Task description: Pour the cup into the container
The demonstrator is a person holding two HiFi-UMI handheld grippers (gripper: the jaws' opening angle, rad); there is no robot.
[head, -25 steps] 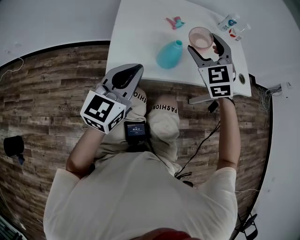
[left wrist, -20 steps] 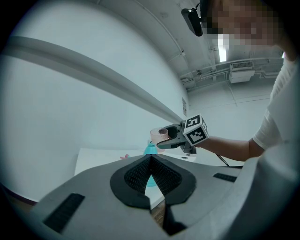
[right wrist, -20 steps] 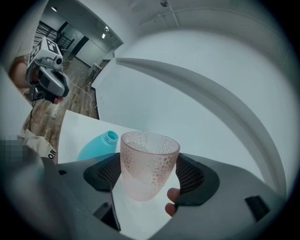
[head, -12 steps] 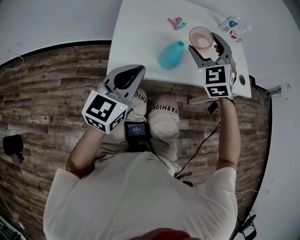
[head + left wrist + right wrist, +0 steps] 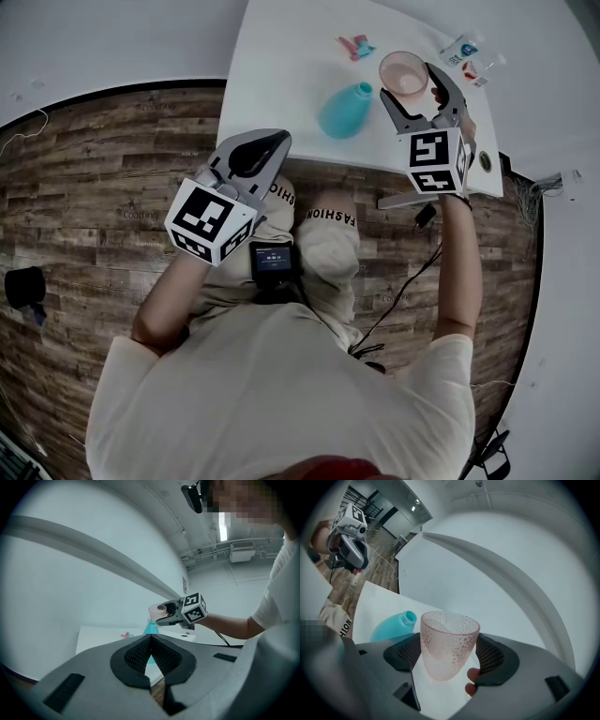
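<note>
A pink dimpled cup [image 5: 403, 75] is held upright off the white table [image 5: 281, 84], with my right gripper [image 5: 411, 82] shut on it. In the right gripper view the cup [image 5: 449, 644] fills the gap between the two pads, and a person's fingertip [image 5: 472, 681] shows below it. The teal container [image 5: 345, 110], a bottle with an open neck [image 5: 409, 617], stands on the table just left of the cup. My left gripper [image 5: 248, 155] hangs over the lap, off the table, with its jaws shut on nothing [image 5: 151, 641]. Whether the cup holds anything is unclear.
A small pink-and-teal item [image 5: 354, 45] lies at the table's far side. Two small bottles [image 5: 461, 47] stand at the back right. A round cable hole [image 5: 484, 159] sits near the right front corner, with a cable hanging below. Wood floor surrounds the table.
The right gripper has turned slightly with the cup still in it. The left gripper has stayed where it was.
</note>
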